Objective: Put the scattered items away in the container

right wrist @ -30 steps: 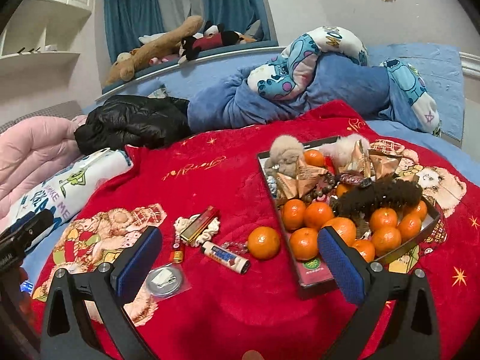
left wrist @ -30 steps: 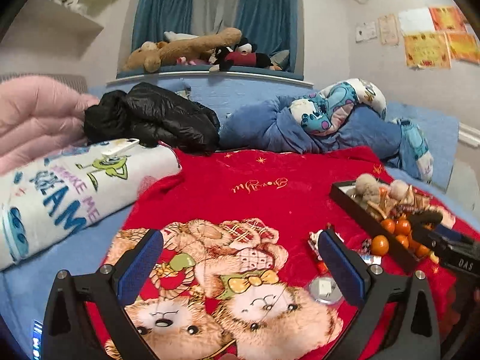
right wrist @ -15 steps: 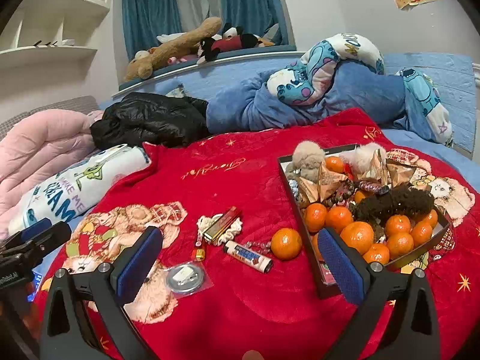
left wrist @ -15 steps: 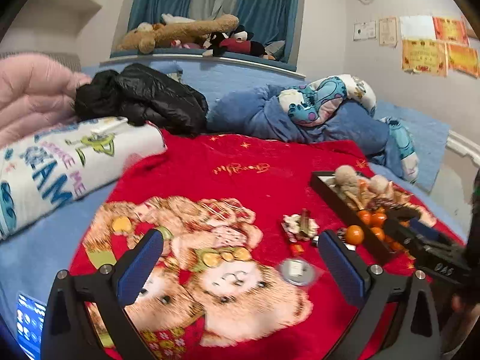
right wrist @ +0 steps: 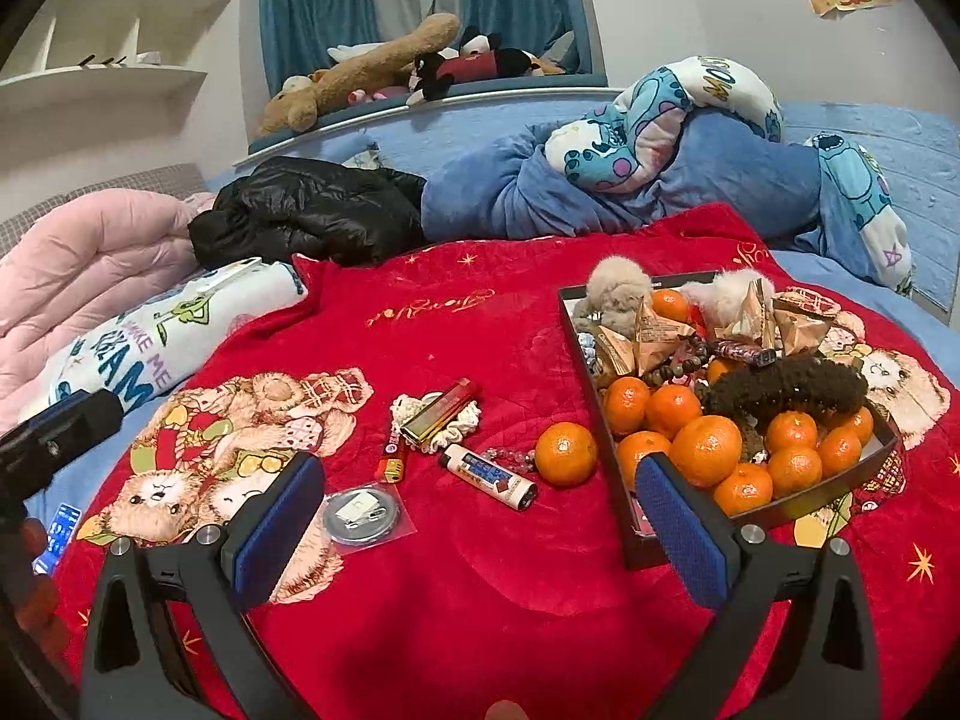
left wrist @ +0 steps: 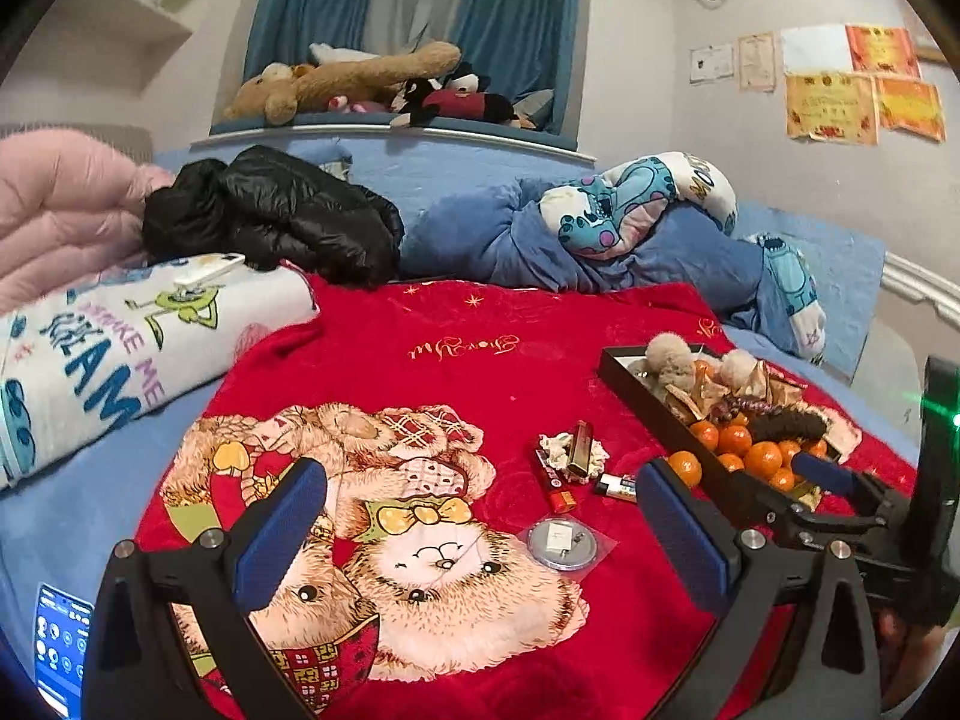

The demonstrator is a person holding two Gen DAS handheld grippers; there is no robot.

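A black tray [right wrist: 636, 546] full of oranges, wrapped snacks and fluffy toys sits on the red blanket at right; it also shows in the left wrist view [left wrist: 636, 381]. Loose on the blanket lie an orange [right wrist: 566, 454], a white-blue lighter [right wrist: 487, 476], a gold lighter [right wrist: 441, 411] on a white scrunchie [right wrist: 462, 423], a red lighter [right wrist: 391, 461] and a round badge in plastic [right wrist: 359, 515]. My right gripper [right wrist: 480, 528] is open and empty, above the blanket near the lighter. My left gripper [left wrist: 480, 531] is open and empty, near the badge [left wrist: 563, 542].
A red teddy-print blanket [right wrist: 420, 600] covers the bed. A rolled white towel [left wrist: 120, 348], a black jacket [left wrist: 276, 216], a pink quilt [left wrist: 54, 204] and a blue blanket with a Stitch pillow [left wrist: 636, 210] lie behind. A lit phone [left wrist: 60, 642] lies at lower left.
Both grippers have pulled back and risen slightly, so more of the blanket and scattered items shows. The left view has swung right toward the items. Both stay open and empty.
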